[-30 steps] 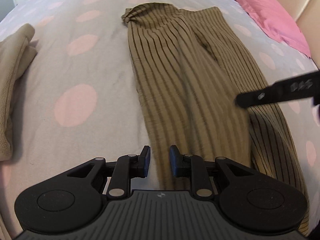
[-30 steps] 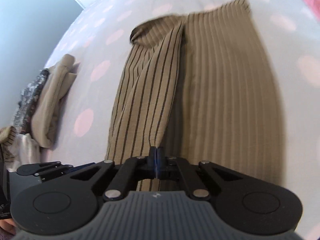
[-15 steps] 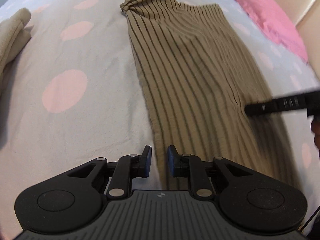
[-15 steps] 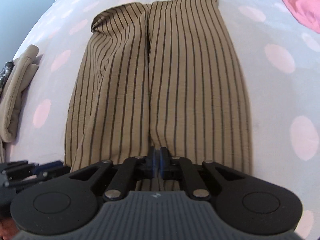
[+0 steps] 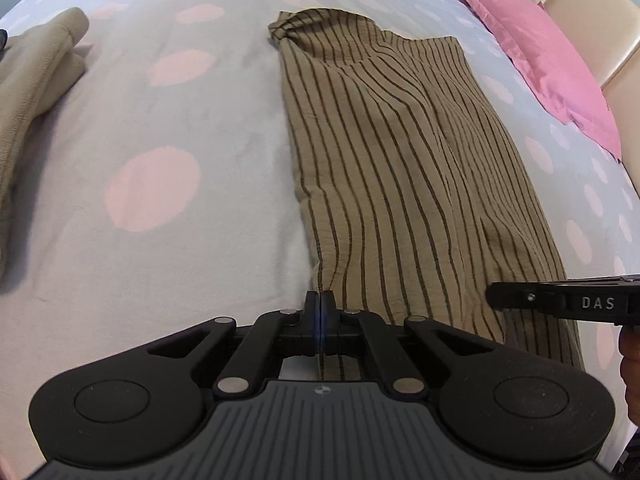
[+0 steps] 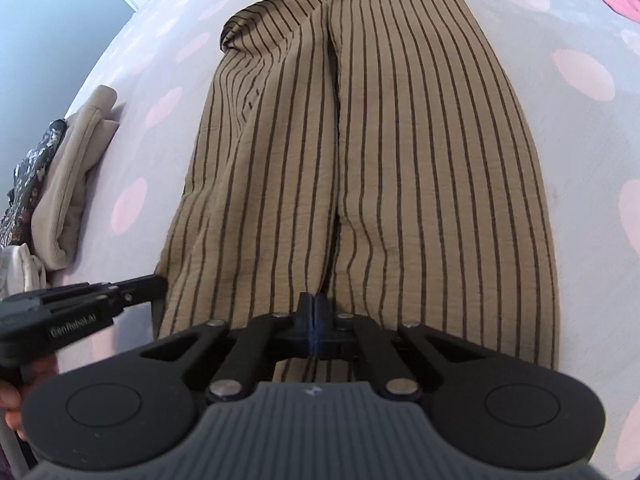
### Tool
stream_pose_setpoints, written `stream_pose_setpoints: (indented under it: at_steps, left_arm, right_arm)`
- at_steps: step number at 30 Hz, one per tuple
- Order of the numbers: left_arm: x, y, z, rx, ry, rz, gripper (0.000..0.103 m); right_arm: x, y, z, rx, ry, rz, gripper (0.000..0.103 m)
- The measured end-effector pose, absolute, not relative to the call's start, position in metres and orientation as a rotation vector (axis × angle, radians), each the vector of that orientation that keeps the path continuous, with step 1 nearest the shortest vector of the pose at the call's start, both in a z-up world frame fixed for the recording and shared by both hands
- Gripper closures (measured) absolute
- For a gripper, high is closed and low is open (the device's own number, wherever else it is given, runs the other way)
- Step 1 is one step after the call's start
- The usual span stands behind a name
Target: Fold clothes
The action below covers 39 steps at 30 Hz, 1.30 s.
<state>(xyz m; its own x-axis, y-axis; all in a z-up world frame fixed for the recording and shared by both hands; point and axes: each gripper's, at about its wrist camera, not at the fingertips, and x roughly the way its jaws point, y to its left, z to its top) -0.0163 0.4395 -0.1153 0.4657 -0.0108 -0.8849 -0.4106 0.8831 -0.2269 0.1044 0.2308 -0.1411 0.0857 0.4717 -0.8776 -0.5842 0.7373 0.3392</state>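
Striped tan trousers (image 5: 384, 168) are laid lengthwise on the dotted bedsheet (image 5: 160, 128), folded leg beside leg. Their near hem is pinched by the left tongs (image 5: 320, 312) at its left corner and by the right tongs (image 6: 315, 316) at the central fold, both closed on cloth. Folded garments (image 6: 68, 184) are stacked left.

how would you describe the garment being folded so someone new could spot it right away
On the grey bedspread with pale pink dots, look right of the plain beige folded clothes and left of the pink pillow. The striped trousers lie there lengthwise, the left gripper and right gripper shut on their near end. Only they carry thin dark stripes on tan cloth.
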Motion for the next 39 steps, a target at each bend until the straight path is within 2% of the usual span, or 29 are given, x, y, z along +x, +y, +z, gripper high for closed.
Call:
stream_pose_setpoints:
  at_steps: [5,6,9,11,12,13,19,20,21,26,27,30,33,39]
  left_arm:
    - [-0.011,0.435,-0.122,-0.415,1.086,0.269,0.103]
    - [-0.011,0.435,-0.122,-0.406,1.087,0.268,0.103]
    - [-0.012,0.439,-0.121,-0.43,1.091,0.254,0.103]
    - [-0.014,0.44,-0.118,-0.438,1.086,0.249,0.103]
    - [-0.016,0.44,-0.116,-0.441,1.082,0.248,0.103]
    - [-0.018,0.439,-0.114,-0.441,1.081,0.242,0.103]
    - [-0.036,0.426,-0.105,-0.42,1.118,0.204,0.1]
    - [-0.039,0.423,-0.104,-0.416,1.124,0.201,0.1]
    - [-0.043,0.421,-0.103,-0.415,1.13,0.199,0.099]
    - [-0.068,0.41,-0.101,-0.426,1.156,0.212,0.098]
    - [-0.074,0.407,-0.1,-0.434,1.157,0.211,0.097]
    - [-0.091,0.394,-0.095,-0.469,1.15,0.193,0.089]
    - [-0.108,0.381,-0.095,-0.536,1.14,0.181,0.082]
    - [-0.138,0.353,-0.104,-0.578,1.145,0.21,0.078]
  right_arm:
    - [0.106,0.228,-0.143,-0.17,1.255,0.717,0.102]
    - [0.106,0.227,-0.143,-0.17,1.259,0.715,0.098]
    - [0.096,0.226,-0.139,-0.159,1.275,0.752,0.095]
    - [0.09,0.225,-0.136,-0.152,1.286,0.776,0.086]
    - [0.087,0.225,-0.135,-0.148,1.292,0.789,0.075]
    - [0.084,0.224,-0.134,-0.144,1.297,0.801,0.072]
    - [0.062,0.223,-0.134,-0.132,1.336,0.861,0.073]
    - [0.058,0.223,-0.138,-0.149,1.333,0.857,0.079]
    - [0.053,0.223,-0.142,-0.166,1.33,0.852,0.103]
    - [0.046,0.221,-0.153,-0.204,1.297,0.782,0.101]
    - [0.045,0.22,-0.15,-0.204,1.294,0.777,0.099]
    - [0.039,0.214,-0.133,-0.171,1.27,0.803,0.069]
    - [0.026,0.202,-0.121,-0.121,1.272,0.843,0.07]
    - [-0.01,0.178,-0.128,-0.061,1.337,0.855,0.07]
